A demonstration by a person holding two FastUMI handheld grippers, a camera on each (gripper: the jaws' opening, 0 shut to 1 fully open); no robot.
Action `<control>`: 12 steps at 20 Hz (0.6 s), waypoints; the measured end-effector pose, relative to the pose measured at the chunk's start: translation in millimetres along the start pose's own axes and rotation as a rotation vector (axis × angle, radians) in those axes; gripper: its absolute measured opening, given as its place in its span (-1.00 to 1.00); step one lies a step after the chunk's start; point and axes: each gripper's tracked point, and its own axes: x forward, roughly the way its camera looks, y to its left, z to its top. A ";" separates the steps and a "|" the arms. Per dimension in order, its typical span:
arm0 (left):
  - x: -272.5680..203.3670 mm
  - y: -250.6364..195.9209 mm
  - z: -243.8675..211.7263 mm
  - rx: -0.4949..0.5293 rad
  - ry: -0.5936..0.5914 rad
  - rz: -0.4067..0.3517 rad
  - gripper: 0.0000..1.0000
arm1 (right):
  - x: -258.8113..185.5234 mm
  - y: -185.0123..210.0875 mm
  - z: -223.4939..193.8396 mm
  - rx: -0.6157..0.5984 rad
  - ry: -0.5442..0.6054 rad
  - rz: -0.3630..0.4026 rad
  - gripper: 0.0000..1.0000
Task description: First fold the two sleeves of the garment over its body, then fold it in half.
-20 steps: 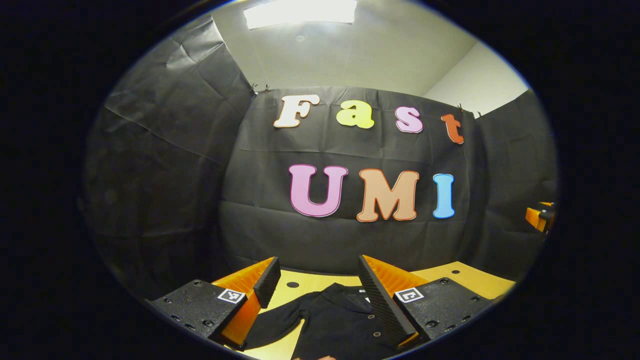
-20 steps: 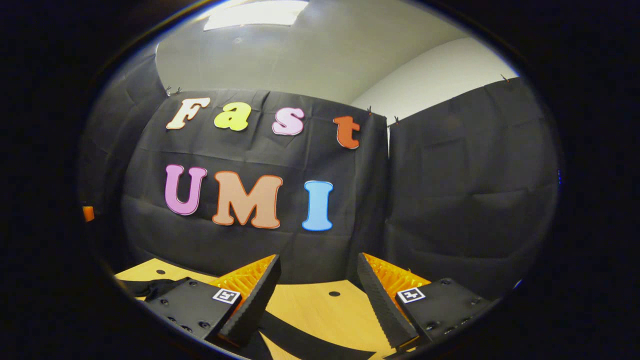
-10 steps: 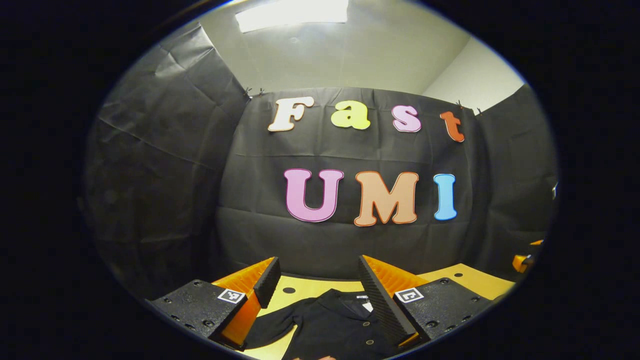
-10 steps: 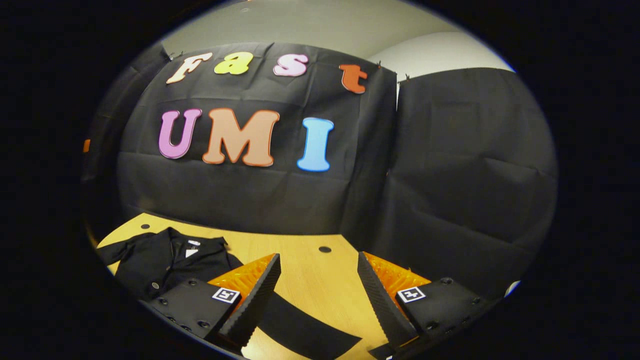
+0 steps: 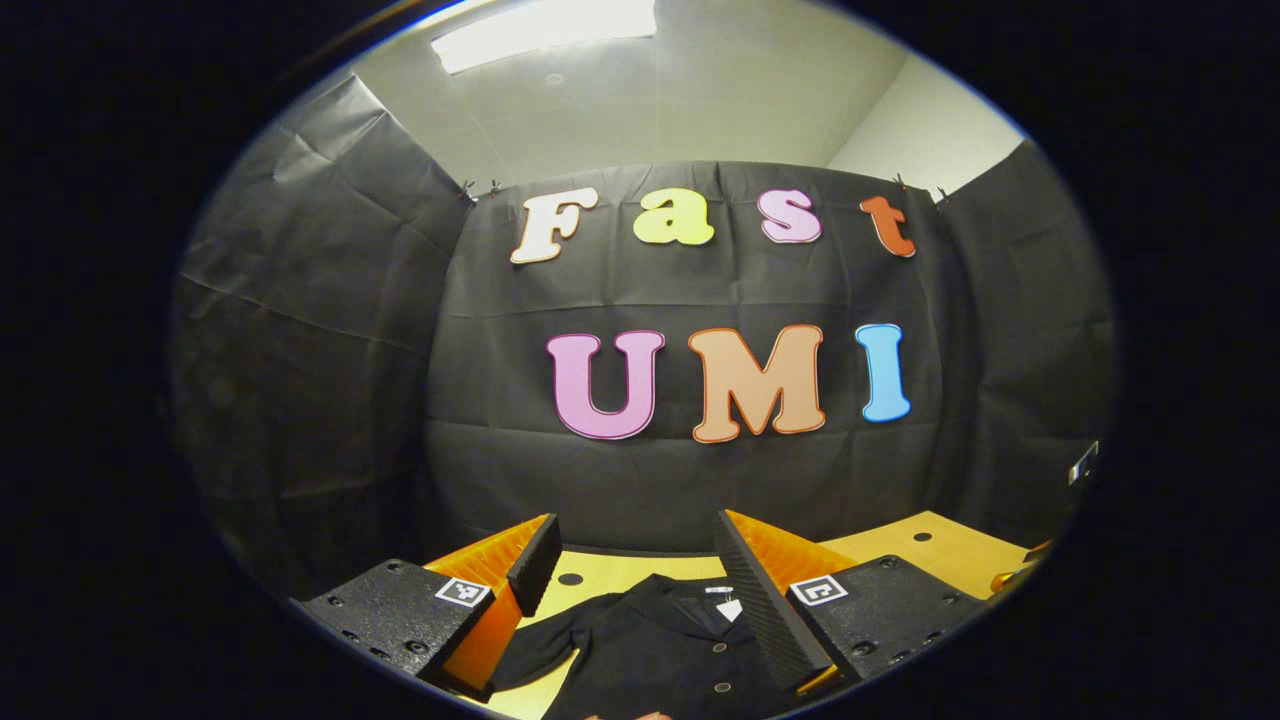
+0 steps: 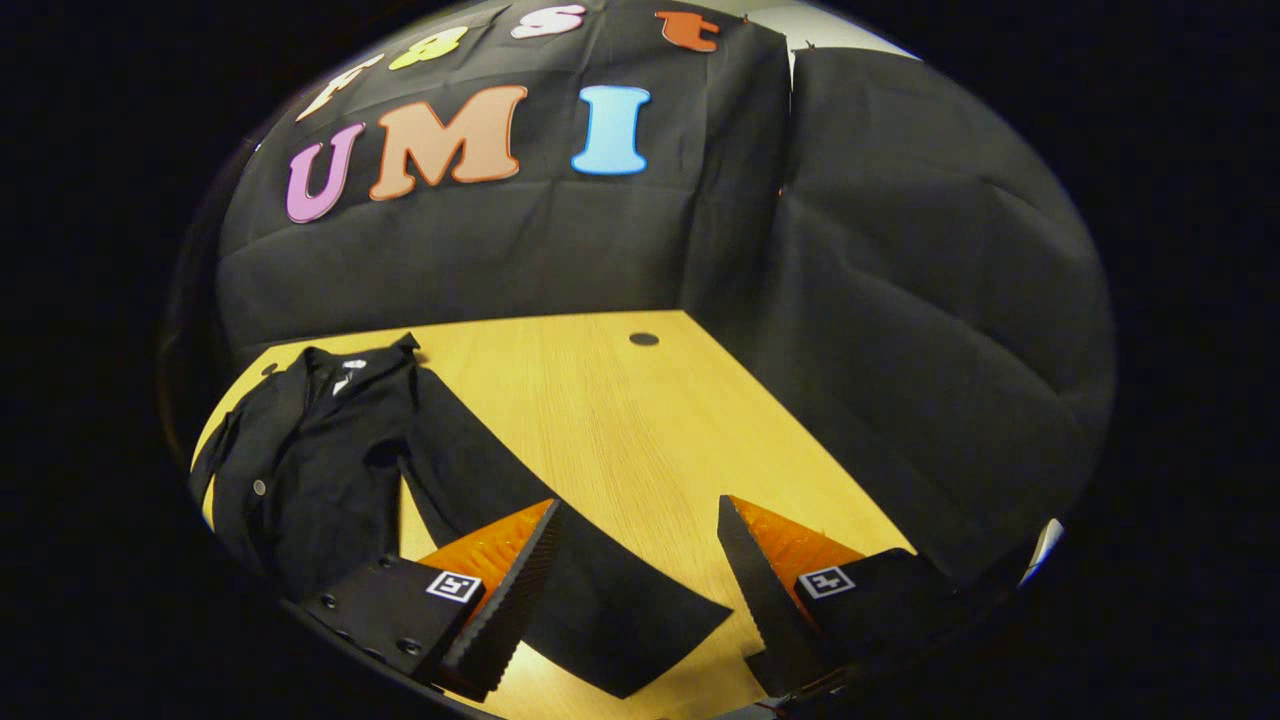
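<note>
A black buttoned garment (image 6: 300, 450) lies flat on the wooden table (image 6: 620, 420), collar toward the booth wall. Its long right sleeve (image 6: 560, 560) stretches out across the wood. My right gripper (image 6: 635, 570) is open above that sleeve's cuff end, one finger over the cloth and the other over bare wood. In the left gripper view the garment's collar and button row (image 5: 660, 640) lie just ahead, with its left sleeve (image 5: 535, 645) running out to the left. My left gripper (image 5: 630, 590) is open above the garment, holding nothing.
Black cloth walls close in the table at the back and the right side. Small dark holes (image 6: 643, 339) dot the table top. An orange part of the other gripper (image 5: 1015, 575) shows at the far right edge of the left gripper view.
The right gripper has tilted downward and its view now takes in the table, the garment and the spread right sleeve. The left gripper has shifted only slightly. Both stay open.
</note>
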 end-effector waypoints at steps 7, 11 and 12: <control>7.6 -46.1 -6.1 0.025 0.023 -0.016 0.85 | 26.0 -14.8 -66.9 -0.031 0.188 0.052 0.99; 15.7 -72.9 -10.5 0.028 0.034 -0.038 0.85 | 29.1 -16.2 -104.1 -0.072 0.301 0.090 0.99; 17.9 -79.0 -11.4 0.028 0.038 -0.043 0.85 | 28.9 -15.4 -105.7 -0.057 0.298 0.100 0.99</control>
